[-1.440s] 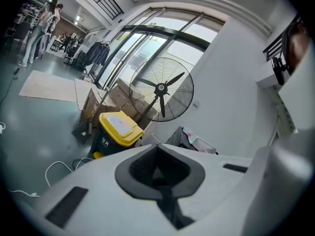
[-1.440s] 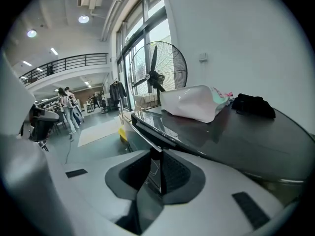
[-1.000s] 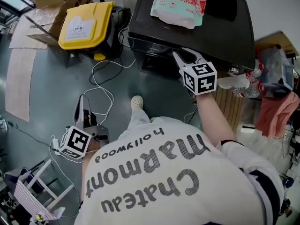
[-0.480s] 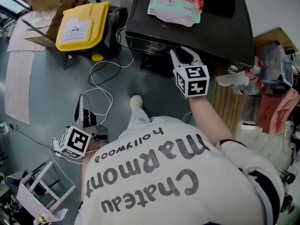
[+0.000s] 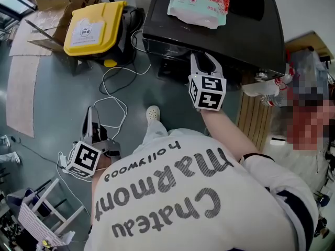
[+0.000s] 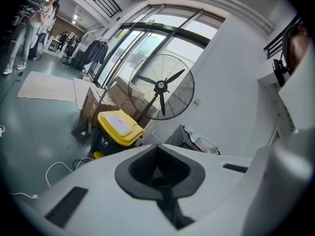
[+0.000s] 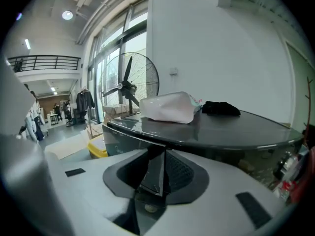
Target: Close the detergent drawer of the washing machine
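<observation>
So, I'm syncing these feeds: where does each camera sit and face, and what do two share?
Head view: on the person's head, facing steeply down at the dark grey washing machine; shows white printed shirt, left gripper, right gripper.
Left gripper view: on the left gripper, facing the yellow-lidded bin and black standing fan; its shut jaws show.
Right gripper view: on the right gripper, facing along the machine's top; its opening jaws straddle a dark panel edge.
Shared: head and left gripper views show the bin.

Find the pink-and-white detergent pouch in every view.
Head view: pink-and-white plastic detergent pouch top centre, on the black washing machine.
Left gripper view: small, right of centre, below the fan.
Right gripper view: centre, on the machine's lid.
Shared landmark: yellow-lidded bin, in all three.
</observation>
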### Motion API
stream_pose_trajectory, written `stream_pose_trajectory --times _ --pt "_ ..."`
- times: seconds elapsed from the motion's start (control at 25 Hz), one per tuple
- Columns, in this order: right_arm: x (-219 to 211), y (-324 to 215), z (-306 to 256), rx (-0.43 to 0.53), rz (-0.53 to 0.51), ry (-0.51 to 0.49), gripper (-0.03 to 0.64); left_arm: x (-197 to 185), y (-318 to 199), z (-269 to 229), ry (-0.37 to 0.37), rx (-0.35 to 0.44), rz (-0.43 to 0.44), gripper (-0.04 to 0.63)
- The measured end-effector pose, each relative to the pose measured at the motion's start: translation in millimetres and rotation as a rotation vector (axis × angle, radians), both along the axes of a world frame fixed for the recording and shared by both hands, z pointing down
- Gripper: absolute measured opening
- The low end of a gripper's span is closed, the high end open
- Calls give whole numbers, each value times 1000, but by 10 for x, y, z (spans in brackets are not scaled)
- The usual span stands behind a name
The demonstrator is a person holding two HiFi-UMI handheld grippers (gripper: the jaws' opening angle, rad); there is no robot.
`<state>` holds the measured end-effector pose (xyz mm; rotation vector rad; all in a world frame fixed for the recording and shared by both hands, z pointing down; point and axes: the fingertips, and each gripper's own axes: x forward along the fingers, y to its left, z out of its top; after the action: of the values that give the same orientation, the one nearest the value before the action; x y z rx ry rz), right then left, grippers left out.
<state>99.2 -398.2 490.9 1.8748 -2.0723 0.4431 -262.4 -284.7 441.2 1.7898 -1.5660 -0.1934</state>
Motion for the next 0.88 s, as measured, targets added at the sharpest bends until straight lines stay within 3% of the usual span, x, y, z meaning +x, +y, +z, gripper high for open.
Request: stream_pose_trajectory --times 0.16,0.48,0.72,0.88 --pt "5 2 2 15 40 -4 124 -22 -3 -77 -15 21 -2 8" --pt "-3 -12 24 2 19 -6 124 0 45 -106 -9 41 -13 8" --pt "-14 22 65 -30 -21 -47 129 230 144 -223 -3 77 4 8" --pt "-9 28 73 -45 -52 -69 129 433 269 -398 -46 120 16 8"
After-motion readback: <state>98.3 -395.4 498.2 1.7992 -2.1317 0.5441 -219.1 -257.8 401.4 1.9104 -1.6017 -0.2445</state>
